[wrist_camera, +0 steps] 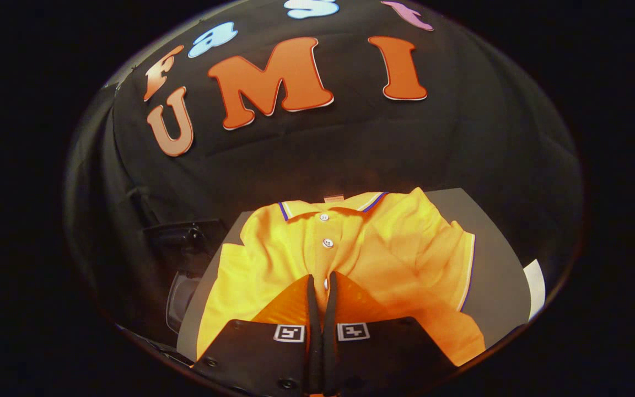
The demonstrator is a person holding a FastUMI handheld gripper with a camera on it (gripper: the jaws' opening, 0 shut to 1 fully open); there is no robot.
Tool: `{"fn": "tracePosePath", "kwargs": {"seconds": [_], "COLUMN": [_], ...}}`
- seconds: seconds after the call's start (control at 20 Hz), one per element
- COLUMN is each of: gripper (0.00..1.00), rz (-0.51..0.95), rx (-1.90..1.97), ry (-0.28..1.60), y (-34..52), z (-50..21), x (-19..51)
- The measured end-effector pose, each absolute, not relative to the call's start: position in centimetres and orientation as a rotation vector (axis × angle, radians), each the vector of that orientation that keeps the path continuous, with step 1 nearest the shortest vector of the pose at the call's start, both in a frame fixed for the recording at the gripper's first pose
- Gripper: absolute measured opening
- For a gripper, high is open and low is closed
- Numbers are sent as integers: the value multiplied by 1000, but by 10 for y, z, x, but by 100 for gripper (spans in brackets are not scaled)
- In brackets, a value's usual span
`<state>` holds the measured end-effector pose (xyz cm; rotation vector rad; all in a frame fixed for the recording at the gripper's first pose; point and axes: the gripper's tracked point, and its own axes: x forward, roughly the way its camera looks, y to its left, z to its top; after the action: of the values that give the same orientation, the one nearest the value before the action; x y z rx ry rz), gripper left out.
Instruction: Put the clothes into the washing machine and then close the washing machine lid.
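Gripper view:
- My hand-held gripper point(322, 281) has its two fingers drawn nearly together, with only a thin slit between them. They sit low over the button placket of the shirt, and a pinch of cloth may be caught in the slit, but I cannot tell whether both fingers truly press on it.
- The orange polo shirt point(361, 248) lies spread face-up on the grey counter point(494, 275), collar at the far side, one sleeve out to the right.
- I judge the shirt light, soft and limp. It will sag and trail when lifted, and it will not break.
- A deep pinch of bunched fabric near the chest should hold; a shallow nip on smooth knit could slip out.
- To the left, below the counter edge, a dark shape point(185, 286) may be the washing machine, though I cannot be sure.
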<state>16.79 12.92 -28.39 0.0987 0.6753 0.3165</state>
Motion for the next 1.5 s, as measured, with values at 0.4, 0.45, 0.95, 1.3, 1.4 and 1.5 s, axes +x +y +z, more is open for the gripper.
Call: {"fn": "tracePosePath", "kwargs": {"seconds": [0.4,0.45,0.95,1.3,1.4,1.5], "gripper": [8,8,7,8,7,7], "rz": [408,423,553,680,717,754], "rx": [146,143,196,210,217,224], "ry": [338,318,136,66,57,50], "y": [162,167,222,291,315,340], "z": [-191,-180,-79,-32,-25,-20], "x": [145,141,104,67,59,53]}}
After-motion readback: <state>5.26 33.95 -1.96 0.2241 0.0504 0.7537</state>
